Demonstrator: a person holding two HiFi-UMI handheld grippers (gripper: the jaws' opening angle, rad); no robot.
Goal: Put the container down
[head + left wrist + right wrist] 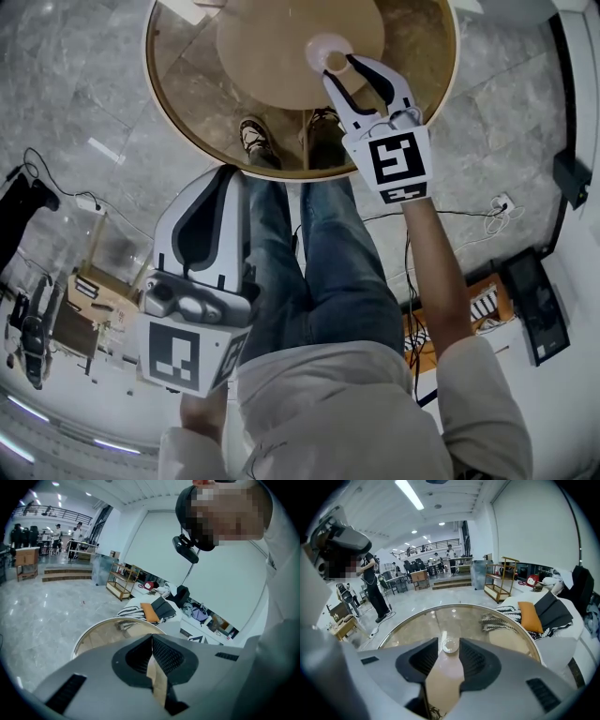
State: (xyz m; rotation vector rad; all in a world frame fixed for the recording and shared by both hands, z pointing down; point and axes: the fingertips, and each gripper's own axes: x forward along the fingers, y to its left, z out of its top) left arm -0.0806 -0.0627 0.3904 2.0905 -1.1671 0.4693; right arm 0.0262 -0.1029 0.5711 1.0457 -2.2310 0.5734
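Note:
A small clear round container [327, 51] stands on the round glass table [184, 141]. My right gripper [342, 69] reaches over the table with its jaws open, and its fingertips sit just short of the container on either side. In the right gripper view the container [450, 645] shows in the gap at the tips of my right gripper [449, 639], and the pads do not press on it. My left gripper [229, 172] hangs low beside the person's leg, off the table, jaws shut and empty. In its own view the left gripper [151, 637] has its tips meeting.
A beige disc-shaped base [281, 37] shows through the glass top. The person's legs and shoes [251, 136] stand at the table's near rim. Cables and a power strip [502, 208] lie on the marble floor. A sofa with an orange cushion [530, 616] is beyond the table.

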